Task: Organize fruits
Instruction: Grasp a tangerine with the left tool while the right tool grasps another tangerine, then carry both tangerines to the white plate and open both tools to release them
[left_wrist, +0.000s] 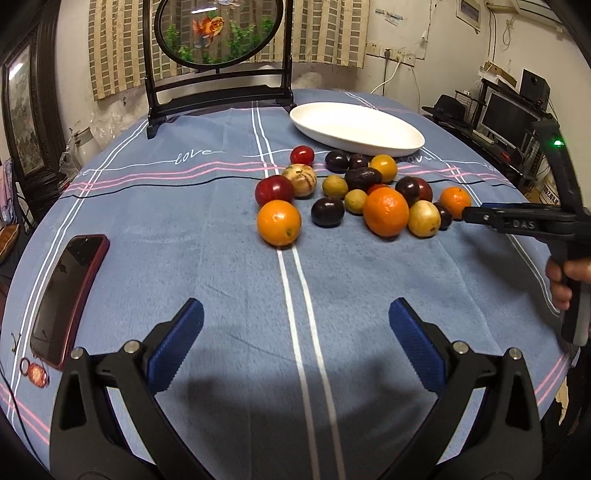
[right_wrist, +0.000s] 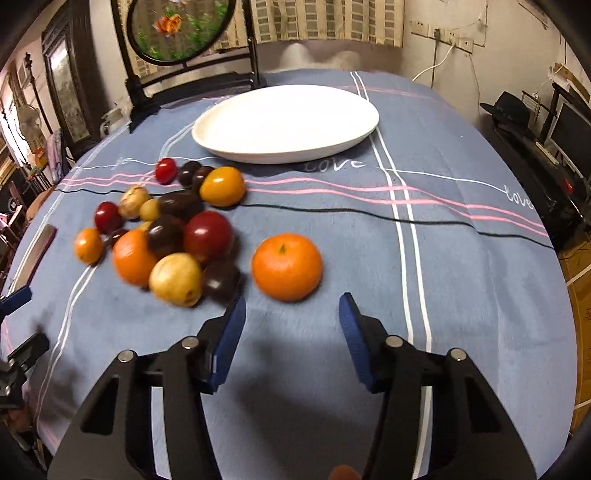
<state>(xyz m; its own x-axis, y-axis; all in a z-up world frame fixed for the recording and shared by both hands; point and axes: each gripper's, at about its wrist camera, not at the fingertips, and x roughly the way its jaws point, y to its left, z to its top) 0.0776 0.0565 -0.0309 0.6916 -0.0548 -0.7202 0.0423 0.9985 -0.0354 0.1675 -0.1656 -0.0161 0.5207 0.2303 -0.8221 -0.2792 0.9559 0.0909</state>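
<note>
The right gripper (right_wrist: 291, 325) is spread wide and holds nothing; a lone orange (right_wrist: 286, 266) lies just beyond its fingertips at 12 o'clock, apart from them. The fruit pile (right_wrist: 162, 236) sits at 10 o'clock, the white plate (right_wrist: 221, 144) farther off at 12. The left gripper (left_wrist: 295, 332) is likewise held wide and empty, low over the counter (left_wrist: 184, 229), with the fruit well ahead.
</note>
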